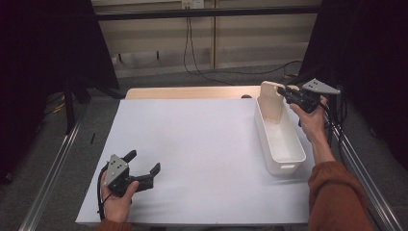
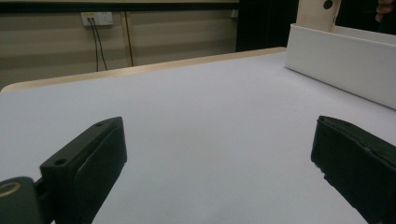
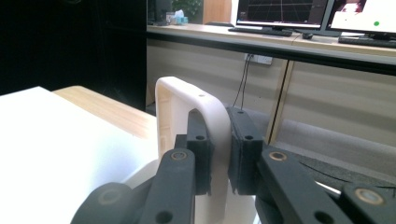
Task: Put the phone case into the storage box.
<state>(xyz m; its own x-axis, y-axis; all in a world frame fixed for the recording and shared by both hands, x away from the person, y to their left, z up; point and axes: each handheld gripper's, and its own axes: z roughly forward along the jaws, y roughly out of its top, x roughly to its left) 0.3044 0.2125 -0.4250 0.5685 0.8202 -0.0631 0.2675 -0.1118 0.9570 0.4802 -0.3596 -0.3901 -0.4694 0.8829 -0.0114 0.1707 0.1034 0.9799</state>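
1. One thing is in hand: the right gripper [image 1: 287, 93] is clamped on the edge of a pale lid [image 1: 272, 100], which stands upright at the far end of the white bin [image 1: 288, 159].
2. In the right gripper view the two black pads [image 3: 200, 156] press on either side of the lid's [image 3: 187, 109] rim, so the grip looks firm.
3. The bin lies along the right side of the table [image 1: 192, 144], its long axis running near to far. Its inside looks empty as far as the high view shows.
4. The lid's lower end sits inside or against the far end of the bin; I cannot tell which, nor whether it rests on the bin floor.
5. The left gripper [image 1: 144, 169] rests at the near left of the table, well apart from the bin, its jaws spread wide with nothing between them.
6. From the left gripper view the bin's [image 2: 345, 65] long wall shows at the far right, with the lid [image 2: 320, 14] rising behind it.
7. My judgement: the lid is grasped and tipped up, so the work is partway. Still to do is either laying it flat to close the bin or carrying it clear; the pictures do not settle which.
8. The left tool has no part in it yet and could steady the bin.
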